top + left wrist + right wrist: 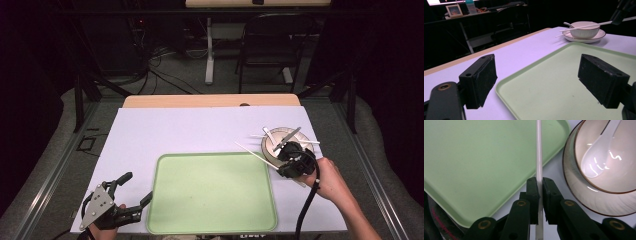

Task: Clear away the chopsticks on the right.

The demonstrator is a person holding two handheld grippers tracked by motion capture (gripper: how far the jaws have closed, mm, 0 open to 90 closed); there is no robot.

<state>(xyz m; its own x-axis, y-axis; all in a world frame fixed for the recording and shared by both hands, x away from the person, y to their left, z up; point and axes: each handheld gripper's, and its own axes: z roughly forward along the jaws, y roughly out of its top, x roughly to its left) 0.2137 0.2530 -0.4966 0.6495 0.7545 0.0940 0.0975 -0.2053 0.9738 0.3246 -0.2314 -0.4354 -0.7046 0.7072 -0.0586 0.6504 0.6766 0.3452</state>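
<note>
Right gripper (539,187) clamped on white chopstick (539,150), lifted beside bowl (609,155) (spoon (599,152) inside), tip over green tray (212,192) edge. Left gripper (536,80), jaws wide apart, idle at tray's near-left corner. Tray bare: transfer judged barely begun; bowl, saucer (584,38), remaining utensils left.

Ahead of you a pale lilac mat (190,130) covers the wooden table (210,100), a black folding chair (270,40) and a white table leg (209,55) stand beyond it among floor cables (160,60), and a framed picture (454,10) sits on a far desk.
</note>
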